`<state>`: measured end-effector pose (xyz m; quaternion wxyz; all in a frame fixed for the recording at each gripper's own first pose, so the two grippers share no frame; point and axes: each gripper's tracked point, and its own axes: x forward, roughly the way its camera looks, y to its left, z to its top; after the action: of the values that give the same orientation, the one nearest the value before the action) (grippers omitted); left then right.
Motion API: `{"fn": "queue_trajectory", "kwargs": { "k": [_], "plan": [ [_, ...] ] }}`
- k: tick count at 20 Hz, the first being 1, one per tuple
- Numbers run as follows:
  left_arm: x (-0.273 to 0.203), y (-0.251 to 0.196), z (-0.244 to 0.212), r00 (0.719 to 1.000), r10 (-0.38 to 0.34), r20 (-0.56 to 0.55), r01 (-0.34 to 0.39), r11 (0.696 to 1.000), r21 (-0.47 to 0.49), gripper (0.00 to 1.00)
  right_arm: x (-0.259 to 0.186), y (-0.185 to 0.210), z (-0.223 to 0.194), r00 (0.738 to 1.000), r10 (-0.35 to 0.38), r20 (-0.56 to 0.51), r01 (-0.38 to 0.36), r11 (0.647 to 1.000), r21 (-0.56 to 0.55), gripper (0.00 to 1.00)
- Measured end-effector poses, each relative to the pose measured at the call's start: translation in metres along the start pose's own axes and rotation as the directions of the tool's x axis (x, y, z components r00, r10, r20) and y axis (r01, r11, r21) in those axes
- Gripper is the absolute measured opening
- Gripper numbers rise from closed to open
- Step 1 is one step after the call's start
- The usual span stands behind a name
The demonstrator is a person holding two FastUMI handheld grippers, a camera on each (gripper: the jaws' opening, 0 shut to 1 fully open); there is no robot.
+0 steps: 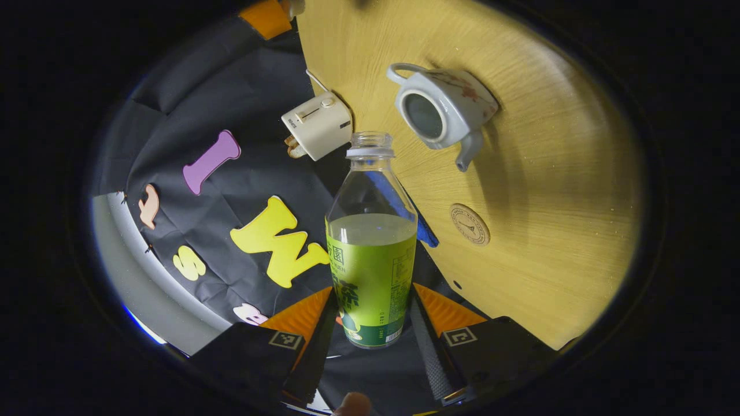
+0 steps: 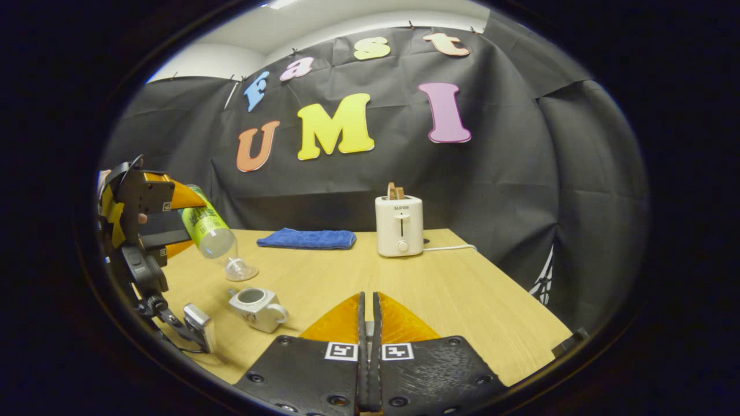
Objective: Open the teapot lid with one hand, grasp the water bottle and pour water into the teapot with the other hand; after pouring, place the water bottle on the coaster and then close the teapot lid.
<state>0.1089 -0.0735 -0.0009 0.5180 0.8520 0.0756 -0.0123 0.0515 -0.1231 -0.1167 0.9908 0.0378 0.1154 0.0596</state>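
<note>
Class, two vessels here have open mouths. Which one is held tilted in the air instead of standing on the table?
The water bottle, capless and clamped in the left gripper, tilts mouth-down above the table. The lidless teapot stands upright on the wood.

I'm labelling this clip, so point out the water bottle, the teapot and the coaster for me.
water bottle (image 1: 370,271): left gripper view, on its green label.
teapot (image 1: 457,104): left gripper view, on its white body beside the open mouth.
coaster (image 1: 469,224): left gripper view, on its round top face.

The left claw (image 1: 373,323) grips the uncapped water bottle (image 1: 372,242), both fingers pressed on its labelled lower body. Beyond its mouth the lidless teapot (image 1: 442,110) stands on the wooden surface (image 1: 555,190), a coaster (image 1: 469,224) nearer the claw.
</note>
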Motion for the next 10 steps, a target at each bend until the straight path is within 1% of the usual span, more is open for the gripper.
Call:
{"fn": "queue_trajectory", "kwargs": {
  "k": [3, 4, 6, 7, 8, 9, 10],
  "plan": [
    [0.0, -0.016, 0.004, 0.999, -0.044, 0.026, 0.047, 0.991, -0.126, 0.73, 0.0, 0.0, 0.002, 1.0, -0.006, 0.001, 0.006, 1.0, -0.004, 0.0],
    [-0.002, -0.02, 0.005, 0.998, -0.046, 0.035, 0.051, 0.985, -0.163, 0.73, -0.001, 0.0, 0.004, 1.0, -0.01, 0.003, 0.01, 1.0, -0.004, 0.01],
    [-0.003, -0.031, 0.007, 0.995, -0.081, 0.057, 0.093, 0.962, -0.257, 0.73, -0.002, 0.002, 0.008, 1.0, -0.013, 0.007, 0.013, 1.0, -0.005, 0.0],
    [-0.006, -0.039, 0.005, 0.993, -0.101, 0.067, 0.117, 0.943, -0.313, 0.73, -0.002, 0.003, 0.01, 1.0, -0.015, 0.01, 0.015, 1.0, -0.006, 0.01],
    [-0.009, -0.047, 0.004, 0.989, -0.124, 0.082, 0.145, 0.916, -0.373, 0.73, -0.002, 0.005, 0.012, 1.0, -0.016, 0.012, 0.016, 1.0, -0.008, 0.01],
    [-0.009, -0.054, 0.004, 0.984, -0.148, 0.097, 0.176, 0.88, -0.441, 0.73, -0.002, 0.007, 0.015, 1.0, -0.016, 0.016, 0.017, 1.0, -0.008, 0.01],
    [-0.014, -0.06, 0.003, 0.979, -0.167, 0.118, 0.204, 0.833, -0.514, 0.73, -0.003, 0.009, 0.018, 1.0, -0.015, 0.021, 0.016, 1.0, -0.008, 0.0]
  ]
}}
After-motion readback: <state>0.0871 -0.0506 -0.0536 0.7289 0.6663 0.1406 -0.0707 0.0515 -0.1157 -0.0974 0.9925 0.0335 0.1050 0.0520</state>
